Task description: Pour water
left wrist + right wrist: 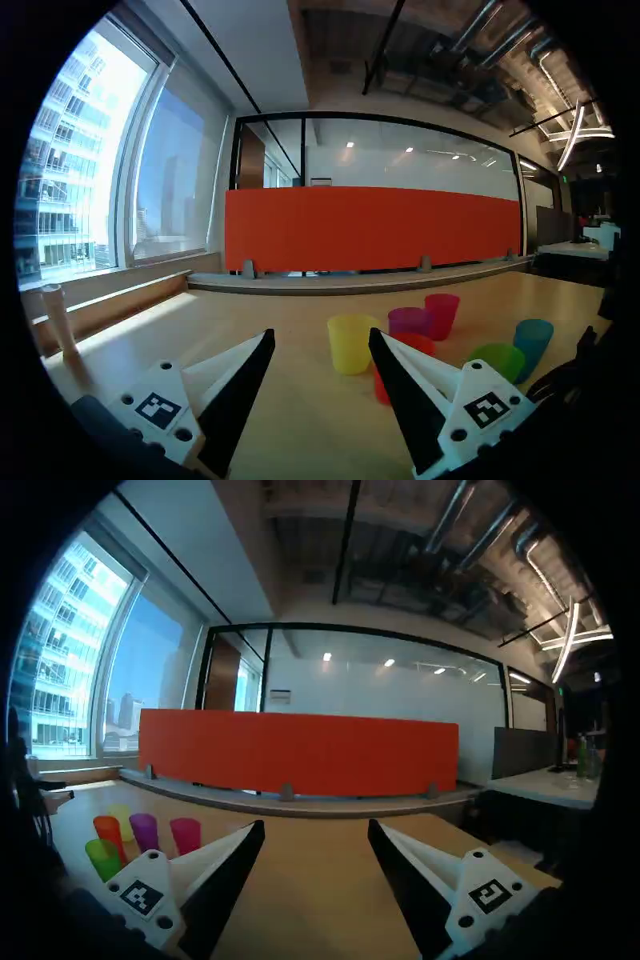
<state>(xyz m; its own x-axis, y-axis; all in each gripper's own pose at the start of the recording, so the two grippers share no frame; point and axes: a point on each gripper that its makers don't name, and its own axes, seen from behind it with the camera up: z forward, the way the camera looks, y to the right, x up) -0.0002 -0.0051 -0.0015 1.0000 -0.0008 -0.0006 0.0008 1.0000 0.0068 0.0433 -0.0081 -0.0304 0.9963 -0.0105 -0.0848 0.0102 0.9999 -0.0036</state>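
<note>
You work over a pale wooden table (304,416) in an office room: tall windows (72,176) at the left, a long orange panel (368,228) along the table's far edge, and a glass wall (400,156) behind it.

In the left gripper view your left gripper (320,344) has its fingers spread wide and holds nothing. The cups stand upright and close together on the table ahead of it: the yellow cup (350,342) between the fingertips, then the red cup (381,386), partly hidden behind the right-hand finger, the purple cup (410,320), the pink cup (442,314), the green cup (498,358) and the teal cup (533,336). I cannot tell if any holds water. A pale upright cylinder (56,316) stands far left, by the window ledge.

In the right gripper view your right gripper (316,832) is spread wide too, empty above the table. The cups stand at its far left. A second table (544,788) is at the right.
</note>
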